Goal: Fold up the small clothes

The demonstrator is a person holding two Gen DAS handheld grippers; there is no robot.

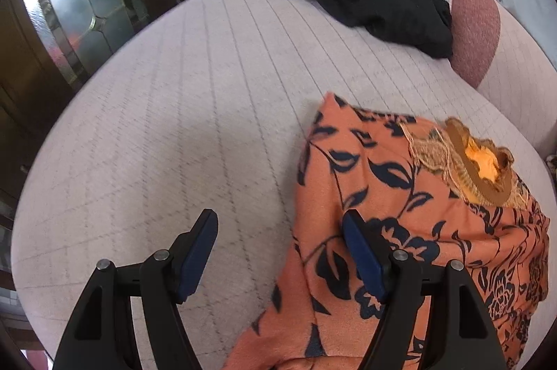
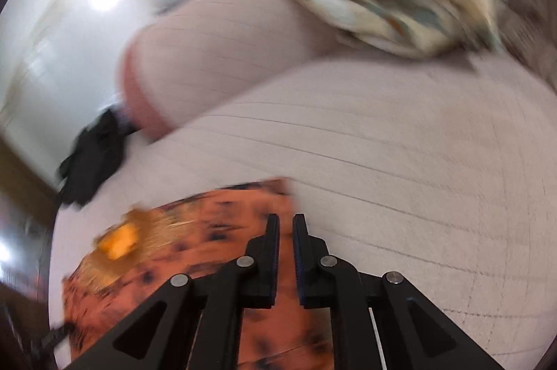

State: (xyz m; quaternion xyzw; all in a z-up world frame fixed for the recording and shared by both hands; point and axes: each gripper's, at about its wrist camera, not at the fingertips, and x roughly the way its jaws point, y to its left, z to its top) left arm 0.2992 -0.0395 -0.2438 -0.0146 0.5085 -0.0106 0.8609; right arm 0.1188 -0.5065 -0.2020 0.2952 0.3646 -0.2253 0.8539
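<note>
The orange floral garment (image 1: 400, 230) lies bunched on the bed (image 1: 174, 126). The left gripper (image 1: 280, 251) hovers, fingers apart; the right gripper (image 2: 285, 251) is closed, apparently pinching an edge. Spread it flat before creasing.

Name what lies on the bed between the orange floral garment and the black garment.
Nothing: in the left wrist view only bare quilted bed cover separates the orange floral garment from the black garment.

Orange garment (image 1: 400, 216), dark floral print, gold-trimmed neckline up, lying partly folded on quilted cushion (image 1: 174, 126).
</note>
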